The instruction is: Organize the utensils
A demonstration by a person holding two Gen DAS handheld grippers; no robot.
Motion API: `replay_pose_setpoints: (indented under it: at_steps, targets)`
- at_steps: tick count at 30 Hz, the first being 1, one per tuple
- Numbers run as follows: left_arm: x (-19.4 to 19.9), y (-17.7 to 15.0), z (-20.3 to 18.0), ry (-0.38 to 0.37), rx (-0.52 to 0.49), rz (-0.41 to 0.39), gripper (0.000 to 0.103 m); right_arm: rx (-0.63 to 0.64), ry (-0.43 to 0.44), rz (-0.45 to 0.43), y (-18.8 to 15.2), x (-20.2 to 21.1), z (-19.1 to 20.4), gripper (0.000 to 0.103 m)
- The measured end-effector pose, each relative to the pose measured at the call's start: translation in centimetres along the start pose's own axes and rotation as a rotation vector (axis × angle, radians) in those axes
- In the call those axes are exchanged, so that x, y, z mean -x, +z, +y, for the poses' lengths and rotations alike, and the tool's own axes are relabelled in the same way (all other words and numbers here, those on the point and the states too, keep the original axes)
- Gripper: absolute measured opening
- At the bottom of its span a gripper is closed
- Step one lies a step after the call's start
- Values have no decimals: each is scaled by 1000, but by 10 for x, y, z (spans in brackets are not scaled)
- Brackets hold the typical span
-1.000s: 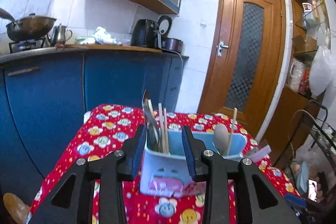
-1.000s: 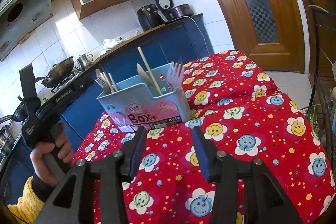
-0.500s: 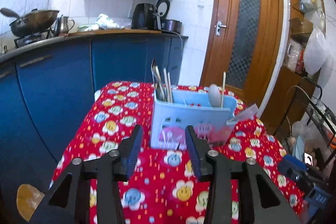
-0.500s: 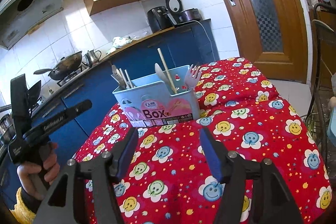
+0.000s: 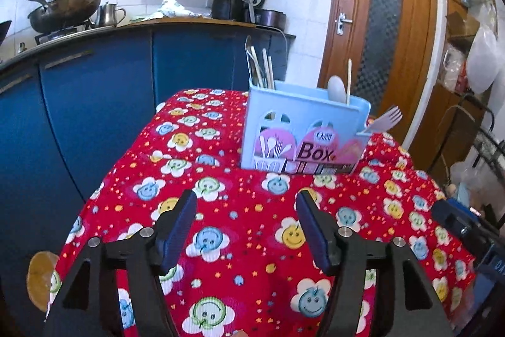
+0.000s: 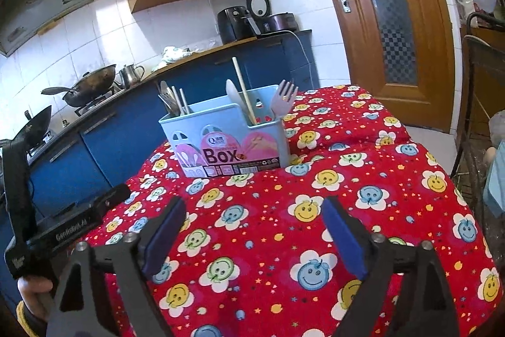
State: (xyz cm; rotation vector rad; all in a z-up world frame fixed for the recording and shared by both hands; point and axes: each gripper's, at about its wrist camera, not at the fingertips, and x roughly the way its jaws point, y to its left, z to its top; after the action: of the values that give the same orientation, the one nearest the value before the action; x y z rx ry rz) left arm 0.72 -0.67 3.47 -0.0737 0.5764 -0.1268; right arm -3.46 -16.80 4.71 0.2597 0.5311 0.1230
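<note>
A light blue utensil box [image 5: 303, 135] labelled "Box" stands upright on the red smiley tablecloth [image 5: 246, 229]. It also shows in the right wrist view [image 6: 227, 141]. Metal spoons and chopsticks [image 5: 260, 67] stand in its left compartment. A grey spoon [image 5: 336, 87] and a wooden chopstick [image 5: 348, 81] stand in the right one, and a pink fork [image 5: 386, 119] leans out at the right end. My left gripper [image 5: 246, 210] is open and empty, well back from the box. My right gripper [image 6: 252, 217] is open and empty, also back from it.
Blue kitchen cabinets [image 5: 94, 90] with a wok [image 5: 66, 10] and kettle stand behind and left of the table. A wooden door [image 5: 382, 30] is at the right. A metal rack [image 5: 473, 128] stands by the table's right edge. The left gripper's body [image 6: 47, 223] shows at left.
My left gripper has let go of the box and pulled back toward the table's near edge, its jaws opening wider. My right gripper has also drawn back a little and opened wider.
</note>
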Motion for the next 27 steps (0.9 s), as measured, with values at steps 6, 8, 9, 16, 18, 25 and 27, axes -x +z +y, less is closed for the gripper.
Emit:
replay_pose_setpoints:
  at_steps: [6,8,9,16,18,25,27]
  targets:
    - [-6,-11,-3,1,-6,1,67,35,-7,-14,-9,-4,1,102]
    - [-8,-14,-4,8,-3,-1,67,55,-18,-29,-12,-5,2,102]
    - [-8,-15,-4,13,-3,-3,67,66,-24,-37,-13,-5,3,102]
    - [-9,-21,-8,46,-21,-33,67,111,-70,-74,-20,-9,5,102]
    - [-10,-22,-8,49,-19,-37,67,111,-71,-71,-20,-10,5,102]
    - [-10,-23,-7,53,-12,-39,67,108,-70,-65,-20,-11,5,102]
    - [-10,-24,-9,55,-20,-43,67,110,-70,-66,-20,-12,5,102]
